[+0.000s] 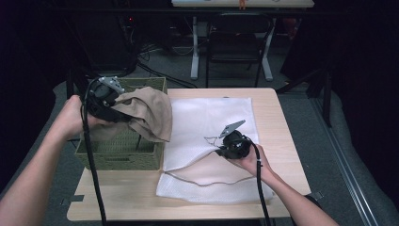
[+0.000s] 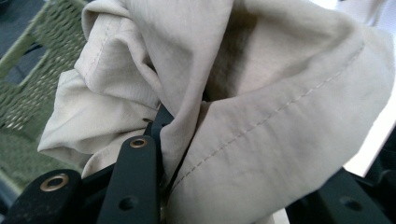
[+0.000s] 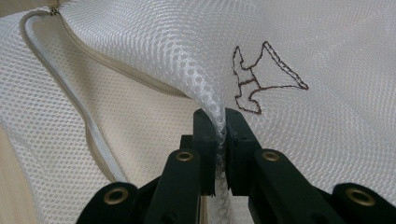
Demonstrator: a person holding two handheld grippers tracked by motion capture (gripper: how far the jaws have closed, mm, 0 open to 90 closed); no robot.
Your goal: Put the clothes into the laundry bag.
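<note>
Left gripper (image 1: 123, 114) is clamped on a bunch of the beige garment (image 1: 149, 112), which it holds above the green woven basket (image 1: 120, 153) at about nine o'clock on the table (image 1: 273, 117); in the left gripper view the black jaws pinch a thick fold near a stitched seam, and cloth spills over both sides. Right gripper (image 1: 219, 151), near the table's centre, is closed tight on the upper edge of the white mesh laundry bag (image 1: 207, 117), lifting that lip so the zipped mouth (image 1: 207, 181) gapes toward six o'clock. The garment looks light, limp and a little slick, so it should drape and slide rather than keep any shape; a grip on a gathered wad or along the seam seems safer than on a single thin layer. The mesh is soft and airy but grippy, and holding it just beside the zipper tape (image 3: 88, 135) should keep the opening wide. The left hand (image 1: 75, 117) is raised, the forearm coming in from seven o'clock and the tool pointing toward three o'clock, at the bag. The right hand (image 1: 249, 162) sits low, the wrist close to the table, the tool aimed toward ten o'clock. How much cloth hangs behind the basket rim is hard to judge, perhaps a sleeve or leg.
</note>
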